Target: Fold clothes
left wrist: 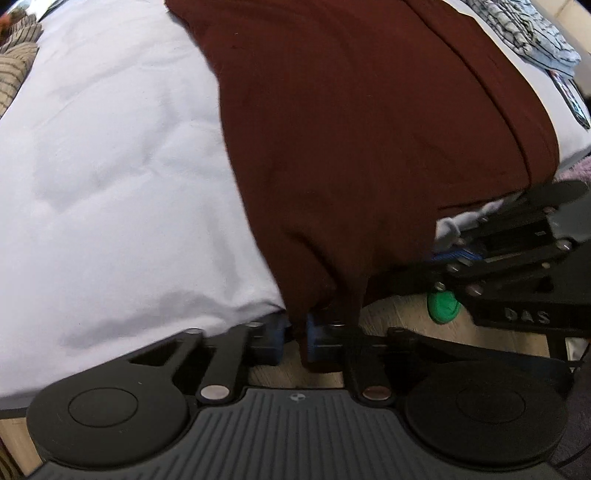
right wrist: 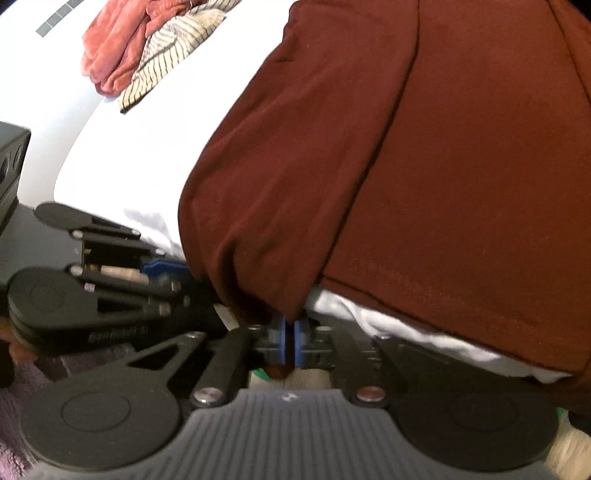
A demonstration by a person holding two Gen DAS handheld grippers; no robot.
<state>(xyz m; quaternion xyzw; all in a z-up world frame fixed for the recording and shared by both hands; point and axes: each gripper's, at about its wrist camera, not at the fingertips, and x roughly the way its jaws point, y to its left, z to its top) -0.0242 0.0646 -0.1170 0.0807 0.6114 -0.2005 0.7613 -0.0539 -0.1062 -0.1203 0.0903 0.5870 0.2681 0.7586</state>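
Observation:
A dark maroon garment point(left wrist: 369, 147) lies spread on the white bed sheet point(left wrist: 110, 184), its near edge hanging over the side of the bed. My left gripper point(left wrist: 295, 326) is shut on that hanging edge, with a fold of cloth pinched between the blue pads. In the right wrist view the same maroon garment point(right wrist: 406, 166) fills the right side, and my right gripper point(right wrist: 289, 334) is shut on a low bunched corner of it. Each gripper shows in the other's view: the right gripper point(left wrist: 452, 254) at the right, the left gripper point(right wrist: 164, 269) at the left, both at the bed's edge.
A pink garment point(right wrist: 110, 48) and a striped one point(right wrist: 173, 48) lie heaped at the far side of the sheet point(right wrist: 147, 129). Grey patterned clothes point(left wrist: 528, 29) lie at the far right. Below the bed edge are wooden floor point(left wrist: 399, 314), a green object point(left wrist: 443, 302) and a purple rug point(right wrist: 22, 387).

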